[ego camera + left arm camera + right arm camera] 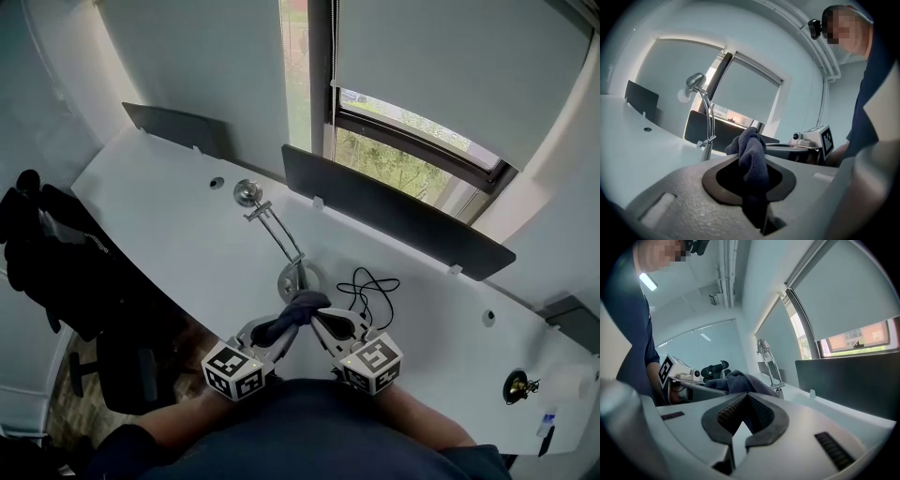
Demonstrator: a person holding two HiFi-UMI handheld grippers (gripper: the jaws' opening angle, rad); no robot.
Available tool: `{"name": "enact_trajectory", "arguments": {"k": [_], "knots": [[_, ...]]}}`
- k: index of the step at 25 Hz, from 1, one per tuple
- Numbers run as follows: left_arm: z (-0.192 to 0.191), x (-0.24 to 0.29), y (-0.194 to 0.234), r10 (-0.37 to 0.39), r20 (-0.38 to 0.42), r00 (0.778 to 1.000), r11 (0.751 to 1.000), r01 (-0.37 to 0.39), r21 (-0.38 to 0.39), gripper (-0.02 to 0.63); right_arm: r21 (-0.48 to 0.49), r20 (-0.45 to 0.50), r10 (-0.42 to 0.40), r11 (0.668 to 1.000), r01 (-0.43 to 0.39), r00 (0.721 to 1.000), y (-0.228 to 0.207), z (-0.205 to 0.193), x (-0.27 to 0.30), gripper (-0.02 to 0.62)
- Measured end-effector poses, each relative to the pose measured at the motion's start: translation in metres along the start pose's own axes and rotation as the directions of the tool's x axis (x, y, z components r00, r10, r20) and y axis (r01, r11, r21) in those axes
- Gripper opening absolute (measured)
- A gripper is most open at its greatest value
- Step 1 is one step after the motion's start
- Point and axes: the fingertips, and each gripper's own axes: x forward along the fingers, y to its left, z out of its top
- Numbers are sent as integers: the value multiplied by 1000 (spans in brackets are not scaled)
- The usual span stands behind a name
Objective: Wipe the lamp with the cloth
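Reading the rig first: black-and-white square markers on the cube (234,370) of the left gripper (283,328), and the same on the right one's cube. Now the cloth (298,306): dark blue-grey, fuzzy, bunched into a wad at lower centre of the head view, just below the lamp's round base. The left gripper is clamped hard on it, fabric drawn down between the dark rubbery pads; the right gripper (323,319) has its ribbed pads pressed together on the cloth's other edge. The lamp (247,193) rises from the smooth white desk (159,206) on thin metal rods, with a small round chrome head up top; a thin black cable (371,283) loops just right of the base.
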Motion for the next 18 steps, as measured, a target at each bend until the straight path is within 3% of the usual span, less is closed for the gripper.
{"name": "enact_trajectory", "arguments": {"k": [18], "knots": [[8,-18,0,-2,26,1000,998,0,62,63,-35,-41,70,997,-71,997,32,-1,11,9]]}}
